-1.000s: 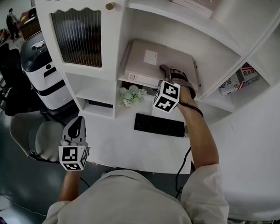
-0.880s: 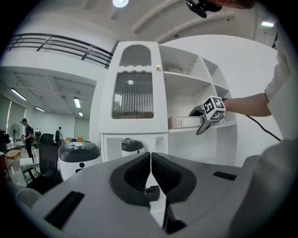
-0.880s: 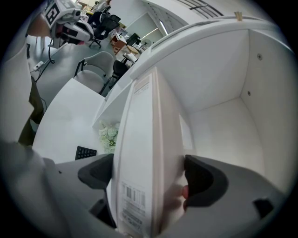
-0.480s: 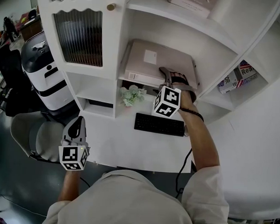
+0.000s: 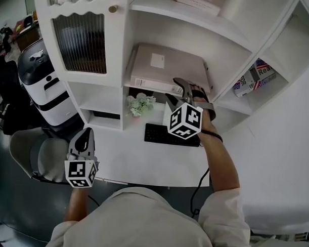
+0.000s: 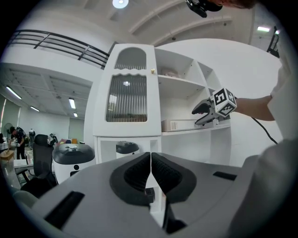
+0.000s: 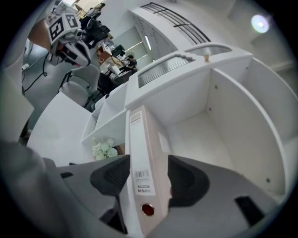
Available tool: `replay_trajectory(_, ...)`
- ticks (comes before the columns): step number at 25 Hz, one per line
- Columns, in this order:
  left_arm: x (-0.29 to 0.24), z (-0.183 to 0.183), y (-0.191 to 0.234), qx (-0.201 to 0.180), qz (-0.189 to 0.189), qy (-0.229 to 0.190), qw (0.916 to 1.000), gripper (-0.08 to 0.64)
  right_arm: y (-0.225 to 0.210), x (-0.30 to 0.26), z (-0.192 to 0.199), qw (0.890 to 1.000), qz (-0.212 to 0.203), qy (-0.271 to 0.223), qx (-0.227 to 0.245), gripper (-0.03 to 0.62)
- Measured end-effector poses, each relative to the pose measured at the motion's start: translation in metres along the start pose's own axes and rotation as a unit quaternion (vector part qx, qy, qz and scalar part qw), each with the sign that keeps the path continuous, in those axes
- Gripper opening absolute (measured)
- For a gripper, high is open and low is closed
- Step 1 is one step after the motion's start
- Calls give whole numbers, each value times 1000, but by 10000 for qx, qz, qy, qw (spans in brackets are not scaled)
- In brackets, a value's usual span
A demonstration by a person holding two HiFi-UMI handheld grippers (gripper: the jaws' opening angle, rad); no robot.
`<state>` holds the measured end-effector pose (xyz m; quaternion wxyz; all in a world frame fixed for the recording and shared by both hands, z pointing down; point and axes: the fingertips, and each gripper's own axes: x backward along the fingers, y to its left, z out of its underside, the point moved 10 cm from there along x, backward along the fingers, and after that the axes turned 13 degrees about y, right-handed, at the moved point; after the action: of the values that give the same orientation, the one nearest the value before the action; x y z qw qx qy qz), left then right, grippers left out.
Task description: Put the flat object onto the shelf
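1. Beige binder [image 5: 166, 67] lies flat in the middle compartment of the shelf [image 5: 167, 35]. Its spine, with a white label, runs along the shelf's front edge, and it fills most of the compartment's width.
2. Right gripper [image 5: 172, 89] is at the spine's right end, near the shelf's front right corner, tilted slightly down. Its jaws stand about half apart and have just been closing. The right gripper view shows the spine between them, with the pads just beside its two sides and no clear squeeze.
3. Below that shelf, white flowers [image 5: 140, 104] sit at the back edge of the desk [image 5: 143, 163]. A black keyboard [image 5: 166, 135] lies near them toward the right, partly behind the gripper's marker cube.
4. Books [image 5: 255, 76] lie in the compartment to the right. A ribbed-glass door [image 5: 79, 42] covers the one to the left.
5. Left gripper [image 5: 84, 137] is held level off the desk's front left corner, well apart from the binder. Its jaws are pressed together and empty.
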<state>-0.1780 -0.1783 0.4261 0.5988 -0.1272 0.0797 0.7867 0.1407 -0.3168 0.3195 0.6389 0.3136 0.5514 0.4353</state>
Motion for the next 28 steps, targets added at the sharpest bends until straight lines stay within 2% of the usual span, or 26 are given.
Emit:
replay_trajectory(2, -1, -1, -2, -18, 40, -14, 10000, 6, -1, 12, 4, 9995, 118, -129, -266, 232)
replay_trajectory(8, -3, -2, -9, -61, 187, -15, 9998, 6, 4, 38, 15, 9962, 354, -279, -747, 191)
replay_trajectory(14, -3, -4, -15, -112, 288, -34, 9995, 6, 10, 61, 26, 9867, 620, -523, -1408, 104)
replay_trajectory(20, -2, -3, -20, -129, 352, -37, 9993, 6, 16, 81, 39, 9692, 869, -754, -2179, 4)
replay_trajectory(28, 3, -5, -26, -169, 401, -62, 9990, 6, 27, 102, 57, 9409, 940, -977, -3103, 3)
